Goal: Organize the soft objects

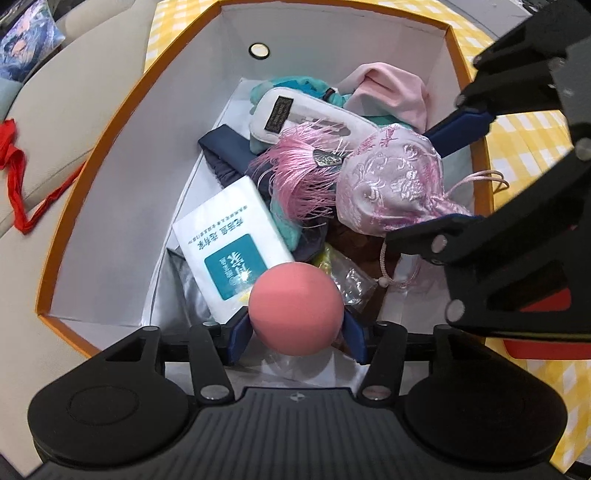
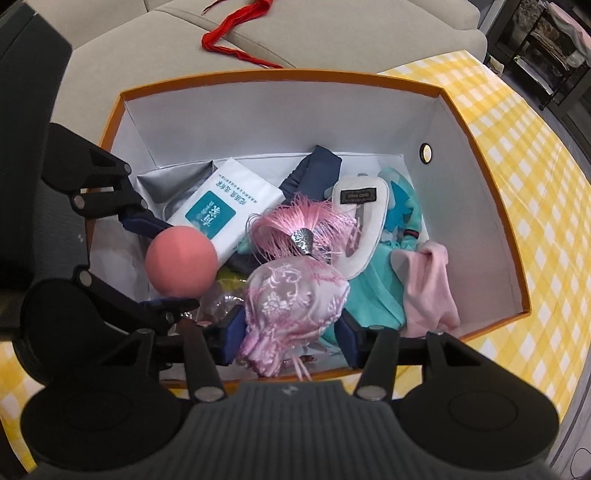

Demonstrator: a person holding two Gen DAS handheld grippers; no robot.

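An orange box (image 2: 280, 79) with white inner walls holds a heap of soft things. A salmon-pink ball (image 1: 295, 308) hangs between the blue pads of my left gripper (image 1: 295, 325), low over a white tissue pack (image 1: 229, 236). The pads stand just off its sides, so the gripper is open. My right gripper (image 2: 293, 325) straddles a pink embroidered pouch (image 2: 295, 291) with a pink tassel (image 2: 295, 221). Its pads flank the pouch loosely, and the pouch rests on the heap. Each gripper also shows in the other's view: left gripper (image 2: 173, 266), right gripper (image 1: 413, 186).
Also in the box lie a white zip case (image 2: 360, 221), navy cloth (image 2: 314, 166), teal fabric (image 2: 380, 288) and a pale pink cloth (image 2: 432, 291). The box stands on a yellow checked cloth (image 2: 535, 206). A red ribbon (image 2: 236, 33) lies on the beige sofa behind.
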